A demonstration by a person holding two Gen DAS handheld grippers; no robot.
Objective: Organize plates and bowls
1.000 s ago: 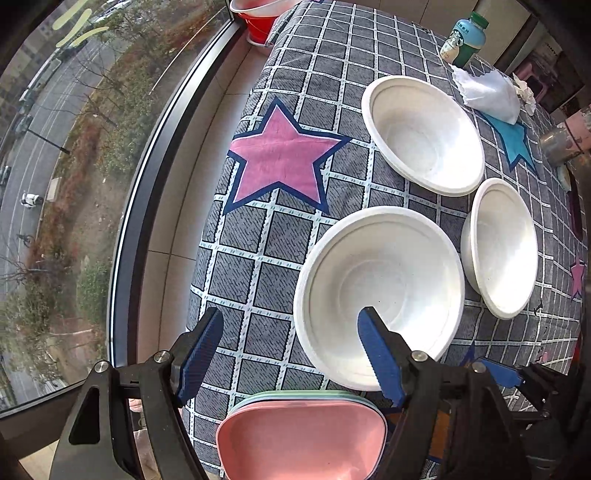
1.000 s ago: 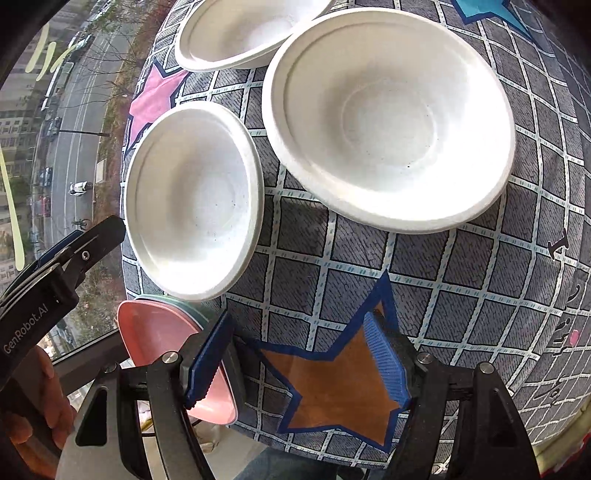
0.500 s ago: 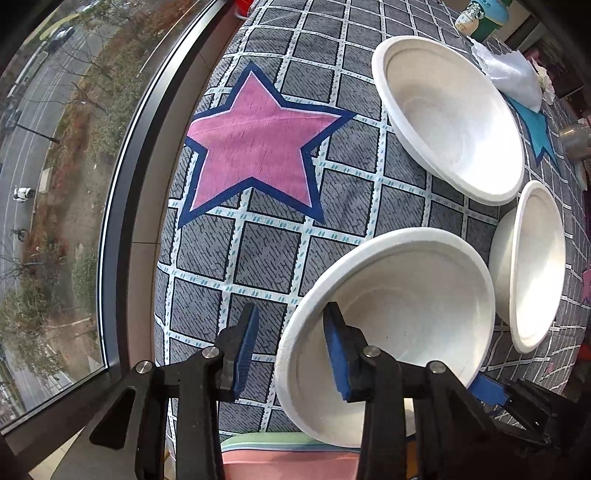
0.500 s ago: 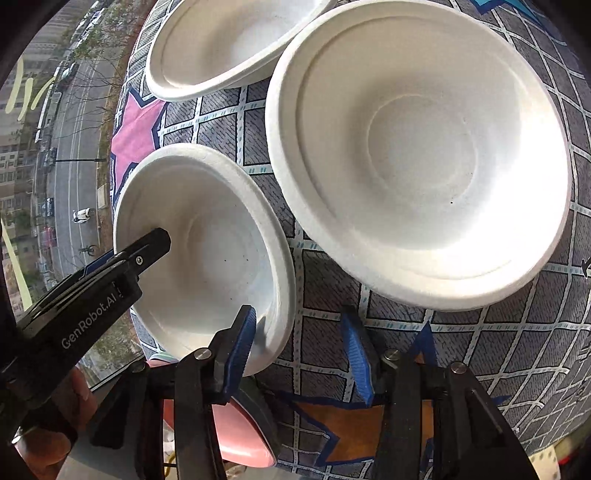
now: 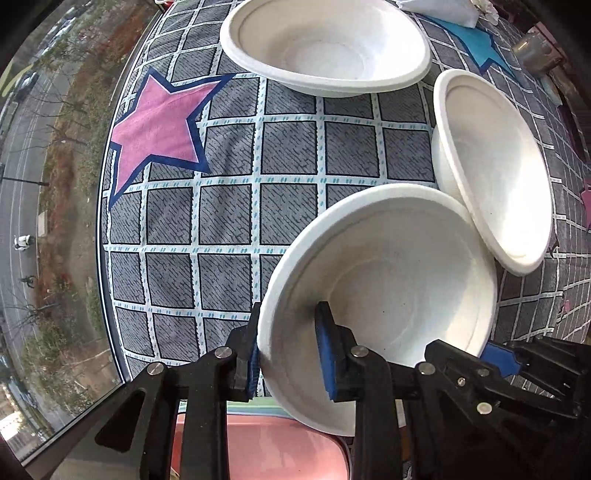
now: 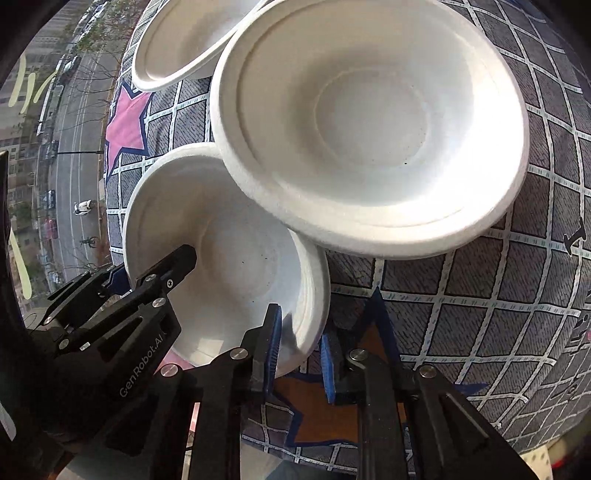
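Note:
Three white foam bowls sit on the star-patterned cloth. My left gripper (image 5: 290, 354) is shut on the near rim of the nearest white bowl (image 5: 399, 280), one finger inside and one outside. My right gripper (image 6: 300, 349) is shut on the opposite rim of the same bowl (image 6: 236, 258). That bowl touches a second bowl (image 5: 495, 166), which fills the right wrist view (image 6: 369, 122). A third bowl (image 5: 325, 44) stands farther back and shows at the top of the right wrist view (image 6: 184, 40). The left gripper's body (image 6: 122, 325) shows in the right wrist view.
A stack of pink and pale green plates (image 5: 258, 443) lies under the held bowl at the table's near edge. The table (image 5: 221, 221) ends at a window on the left. A white bag (image 5: 436, 7) and a metal cup (image 5: 535, 55) stand at the back.
Both grippers have moved forward and closed on opposite rims of the nearest bowl. That bowl now leans against the second bowl.

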